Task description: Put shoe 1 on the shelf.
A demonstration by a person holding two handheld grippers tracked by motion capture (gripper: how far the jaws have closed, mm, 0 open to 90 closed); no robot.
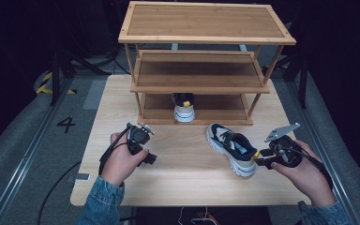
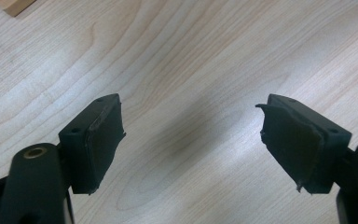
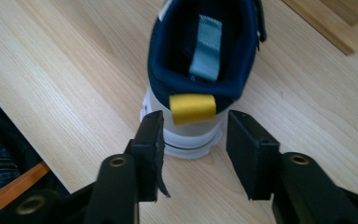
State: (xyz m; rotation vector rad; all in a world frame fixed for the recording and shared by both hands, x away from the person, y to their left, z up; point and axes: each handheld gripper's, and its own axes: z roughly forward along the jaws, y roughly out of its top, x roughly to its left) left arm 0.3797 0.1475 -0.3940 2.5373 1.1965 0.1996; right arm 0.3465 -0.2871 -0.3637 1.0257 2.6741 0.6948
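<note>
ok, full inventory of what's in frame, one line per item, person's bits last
Table: one, light wood, under everything.
Shelf rack: one, brown wood, three tiers, at the table's far side.
Shoe on rack: one, white, black and yellow, on the bottom tier, heel toward the camera.
Shoe on table: one, white and navy with a yellow heel tab, in front of the rack, right of centre.
Floor marking: one, a dark "4", left of the table.
Left gripper: one, black, fingers open over bare table.
Right gripper: one, black, fingers open on either side of the shoe's heel, not closed on it.
Hands: two, denim sleeves, each holding a gripper.
</note>
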